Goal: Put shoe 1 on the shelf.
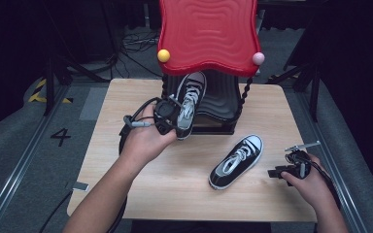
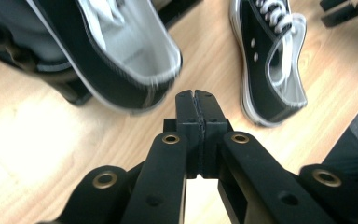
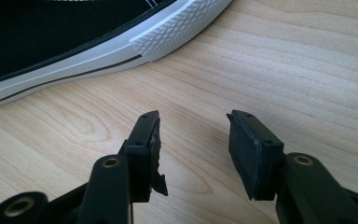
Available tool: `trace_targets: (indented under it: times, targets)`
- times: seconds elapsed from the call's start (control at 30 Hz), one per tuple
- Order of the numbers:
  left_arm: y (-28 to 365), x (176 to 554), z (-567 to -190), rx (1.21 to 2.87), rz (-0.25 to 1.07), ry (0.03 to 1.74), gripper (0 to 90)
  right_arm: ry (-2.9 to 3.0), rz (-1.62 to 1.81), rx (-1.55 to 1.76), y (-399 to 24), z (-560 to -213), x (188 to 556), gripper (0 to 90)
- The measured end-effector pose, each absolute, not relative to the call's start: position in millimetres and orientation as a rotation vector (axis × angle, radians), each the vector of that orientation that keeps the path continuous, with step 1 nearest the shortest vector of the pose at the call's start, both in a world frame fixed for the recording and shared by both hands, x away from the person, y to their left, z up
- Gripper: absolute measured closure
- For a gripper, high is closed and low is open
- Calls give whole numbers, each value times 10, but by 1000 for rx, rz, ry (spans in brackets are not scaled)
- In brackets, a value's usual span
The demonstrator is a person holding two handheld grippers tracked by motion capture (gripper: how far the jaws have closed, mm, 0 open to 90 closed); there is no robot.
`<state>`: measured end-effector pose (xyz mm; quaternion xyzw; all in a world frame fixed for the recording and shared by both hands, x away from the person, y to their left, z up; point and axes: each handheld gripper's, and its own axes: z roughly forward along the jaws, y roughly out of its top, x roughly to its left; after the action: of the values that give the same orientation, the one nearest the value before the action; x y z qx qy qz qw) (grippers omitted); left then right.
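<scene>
One black-and-white sneaker leans heel-down on a black stepped rack. My left gripper hovers at that shoe's heel. In the left gripper view its jaws are pressed together with nothing between them, and the shoe's open heel lies just beyond the tips. A second sneaker lies on its sole on the wooden table. My right gripper rests near the table's right edge and points at it, open and empty. The shoe's white rubber sole is just ahead.
A red wavy roof with a yellow ball and a pink ball at its corners overhangs the rack at the table's back. Cables trail from the left gripper off the table's left edge. Grey floor and metal rails surround the table.
</scene>
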<state>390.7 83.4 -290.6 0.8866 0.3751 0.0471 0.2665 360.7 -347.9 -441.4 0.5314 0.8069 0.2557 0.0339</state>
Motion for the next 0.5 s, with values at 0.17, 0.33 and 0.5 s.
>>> trace_targets:
  times: [0.17,0.33,0.5]
  targets:
    - [876,3871,-3184,2433,79,1019,899,2491,783,1632,-3452,-4429,3611,541]
    - [868,3924,-3379,2427,79,1049,899,2492,783,1631,-3446,-4437,3613,541]
    - [853,4018,-3501,2396,71,1056,899,2493,784,1628,-3452,-4439,3612,541]
